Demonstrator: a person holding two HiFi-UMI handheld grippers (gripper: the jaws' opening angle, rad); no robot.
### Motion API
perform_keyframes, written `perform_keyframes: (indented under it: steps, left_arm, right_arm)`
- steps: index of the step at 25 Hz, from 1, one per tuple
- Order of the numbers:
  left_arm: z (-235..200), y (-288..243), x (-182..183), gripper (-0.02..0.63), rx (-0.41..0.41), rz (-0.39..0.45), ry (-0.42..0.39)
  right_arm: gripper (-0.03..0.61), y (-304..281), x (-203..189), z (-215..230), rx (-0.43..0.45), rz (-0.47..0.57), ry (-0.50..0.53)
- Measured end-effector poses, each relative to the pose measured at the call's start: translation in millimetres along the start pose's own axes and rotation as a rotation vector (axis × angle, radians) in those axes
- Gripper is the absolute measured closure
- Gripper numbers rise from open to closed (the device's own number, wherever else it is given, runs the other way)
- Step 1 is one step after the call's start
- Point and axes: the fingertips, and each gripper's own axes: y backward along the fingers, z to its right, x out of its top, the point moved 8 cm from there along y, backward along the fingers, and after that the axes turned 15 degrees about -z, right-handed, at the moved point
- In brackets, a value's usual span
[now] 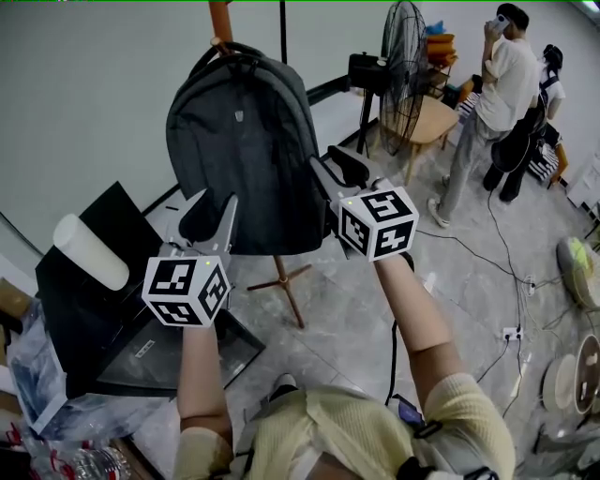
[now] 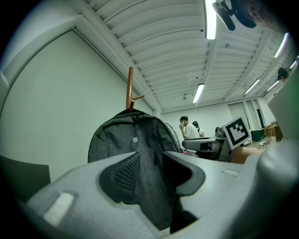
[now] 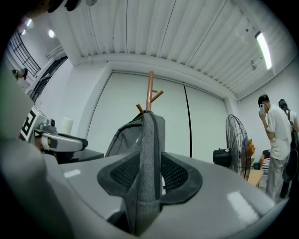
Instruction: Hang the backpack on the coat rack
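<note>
Clamping slack fabric low on the soft backpack, left gripper and right gripper jaws are steadying it; the coat rack above is probably bearing its weight.

- Head view: from above and behind the left gripper and right gripper, facing steeply down.
- Left gripper view: level along its jaws, close against the backpack ahead.
- Right gripper view: likewise, seemingly edge-on to it.
- All share the backpack and coat rack.
</note>
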Motion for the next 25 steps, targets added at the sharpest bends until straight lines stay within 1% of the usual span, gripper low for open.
perform_keyframes:
  steps: [8, 11, 13, 15, 21, 23, 25]
  left_arm:
    - [12.1, -0.1, 0.0, 0.471, -0.03, 0.011, 0.002]
    - [13.7, 0.1, -2.6, 0.472, -0.027, 0.004, 0.005]
    - [12.1, -0.4, -5.3, 0.516, -0.012, -0.003, 0.013]
    - [10.4, -0.1, -7.8, 0.528, -0.007, -0.004, 0.028]
    - [10.4, 2.6, -7.0, 0.528, -0.043, 0.028, 0.055]
    - [10.1, 3.0, -6.3, 0.567, -0.039, 0.042, 0.06]
    - [9.9, 1.7, -7.1, 0.575, -0.041, 0.044, 0.061]
  right_arm:
    - [0.487, 20.6, -2.3, -14.0, 0.018, 0.031, 0.003]
    - [0.506, 26.5, -4.8, -19.3, 0.033, 0.043, 0.0]
    - [0.54, 29.3, -5.9, -21.6, 0.036, 0.055, -0.003]
    - [0.572, 30.6, -6.7, -23.7, 0.036, 0.059, -0.001]
    - [0.575, 32.5, -8.8, -25.5, 0.036, 0.046, 0.013]
    - [0.575, 32.5, -9.3, -25.0, 0.032, 0.04, 0.012]
    - [0.576, 32.1, -10.5, -26.0, 0.028, 0.034, 0.019]
